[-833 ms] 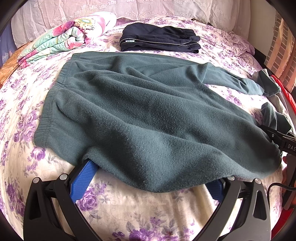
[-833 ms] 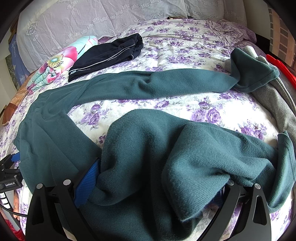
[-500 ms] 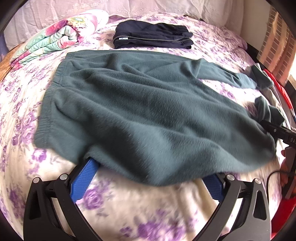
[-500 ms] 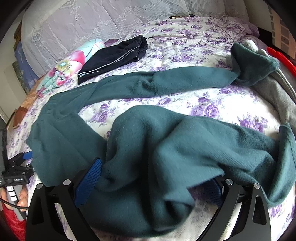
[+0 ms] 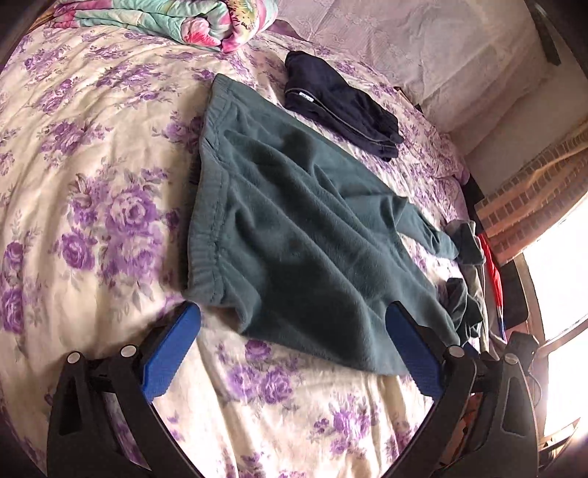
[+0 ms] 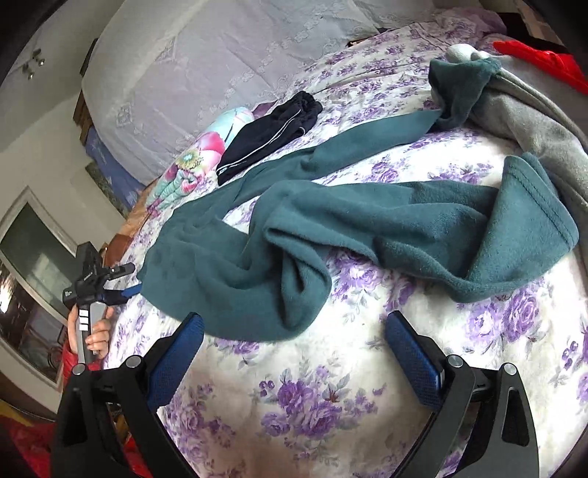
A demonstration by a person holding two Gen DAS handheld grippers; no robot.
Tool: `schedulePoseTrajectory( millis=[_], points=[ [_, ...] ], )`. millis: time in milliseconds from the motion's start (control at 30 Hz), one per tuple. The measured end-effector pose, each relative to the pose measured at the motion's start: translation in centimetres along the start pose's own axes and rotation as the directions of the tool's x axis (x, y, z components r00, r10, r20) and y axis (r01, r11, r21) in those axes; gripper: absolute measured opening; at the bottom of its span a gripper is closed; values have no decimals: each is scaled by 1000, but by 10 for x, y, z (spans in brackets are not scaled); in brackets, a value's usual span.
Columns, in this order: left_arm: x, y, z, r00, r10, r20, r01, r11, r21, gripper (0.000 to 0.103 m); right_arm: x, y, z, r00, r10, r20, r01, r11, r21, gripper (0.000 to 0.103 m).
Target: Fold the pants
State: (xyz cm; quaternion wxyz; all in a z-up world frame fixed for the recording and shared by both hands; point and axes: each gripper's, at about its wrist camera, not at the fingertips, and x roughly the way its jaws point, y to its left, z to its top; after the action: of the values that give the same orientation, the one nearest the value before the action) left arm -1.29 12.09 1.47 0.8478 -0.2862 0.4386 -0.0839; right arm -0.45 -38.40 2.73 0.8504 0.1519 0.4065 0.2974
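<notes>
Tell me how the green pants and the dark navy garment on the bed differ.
The green pants lie spread out and rumpled, legs apart; the navy garment is folded into a compact bundle. The green pants are fuzzy, plain fleece; the navy garment looks smoother and has a thin pale stripe. The green pants cover far more of the bedspread and lie nearer both open tools. Both rest on that floral bedspread, held by neither tool.

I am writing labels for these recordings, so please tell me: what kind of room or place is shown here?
Most likely a bedroom in a home. The green pants lie on a bed with a purple-flowered sheet, pale pillows stand along its head, and a folded floral quilt rests beside them.
</notes>
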Motion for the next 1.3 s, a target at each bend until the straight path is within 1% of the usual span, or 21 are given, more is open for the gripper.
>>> schedulePoseTrajectory(
  millis=[133,267,300,333,367,400,500,533,633,733,833,900,967,1000,1067,1100,1133,1167,1200,1233,1300],
  points=[
    [4,0,10,999,14,35,-13,1000,-21,98,6,6,-2,999,-35,17,36,999,-36,100],
    [2,2,12,996,16,92,-14,1000,-28,97,3,0,-1,1000,-5,31,5,1000,-15,100],
    [0,4,12,994,19,107,-16,999,-35,89,1,-1,-2,999,2,35,-2,1000,-10,100],
    [-4,8,13,992,30,124,-23,998,-52,75,1,-1,-2,999,7,39,-7,1000,-9,100],
    [-7,14,13,991,32,133,-22,997,-76,69,1,-1,-2,999,8,41,-8,1000,-11,100],
    [-10,22,14,990,25,140,-10,994,-108,57,0,-2,-3,999,8,42,-8,1000,-11,100],
    [-13,40,14,992,27,125,-9,989,-146,26,0,-3,-4,999,10,45,-9,1000,-10,100],
    [-13,42,13,992,33,121,-15,989,-146,18,-1,-3,-4,999,11,46,-11,1000,-9,100],
    [-20,46,9,990,19,141,3,988,-157,10,0,-3,-3,999,12,48,-11,1000,-8,100],
    [-39,50,9,978,15,208,22,985,-174,8,0,-3,-4,999,8,47,-8,1000,-8,100],
    [-79,61,8,953,8,302,54,979,-196,8,0,-3,-4,999,4,45,-3,1000,-8,100],
    [-106,72,5,932,38,360,44,975,-217,8,-1,-3,-3,999,3,44,-2,1000,-7,100],
    [-125,92,-4,921,85,381,15,967,-254,8,-1,-2,-3,999,-4,43,4,1000,-3,100],
    [-126,104,-11,922,108,373,1,960,-281,8,-2,-2,-4,999,-10,42,10,1000,-3,100],
    [-112,124,-25,936,143,321,-32,945,-327,8,-5,0,-4,999,-26,41,26,1000,0,100],
    [-101,135,-33,948,133,288,-24,936,-352,9,-7,0,-4,999,-34,38,34,999,9,100],
    [-98,146,-40,952,70,297,56,916,-398,11,-9,0,-4,999,-33,36,32,999,22,100],
    [-105,146,-40,942,59,330,82,914,-398,14,-13,-2,-3,999,-18,42,16,999,48,100],
    [-108,146,-41,935,75,346,73,915,-396,23,-18,-6,-2,999,6,54,-10,997,81,100],
    [-108,146,-40,929,93,357,62,914,-400,24,-24,-13,-1,997,34,74,-44,990,133,100],
    [-106,144,-39,930,116,349,38,913,-407,24,-34,-30,3,991,69,116,-95,968,233,99]
  ],
)
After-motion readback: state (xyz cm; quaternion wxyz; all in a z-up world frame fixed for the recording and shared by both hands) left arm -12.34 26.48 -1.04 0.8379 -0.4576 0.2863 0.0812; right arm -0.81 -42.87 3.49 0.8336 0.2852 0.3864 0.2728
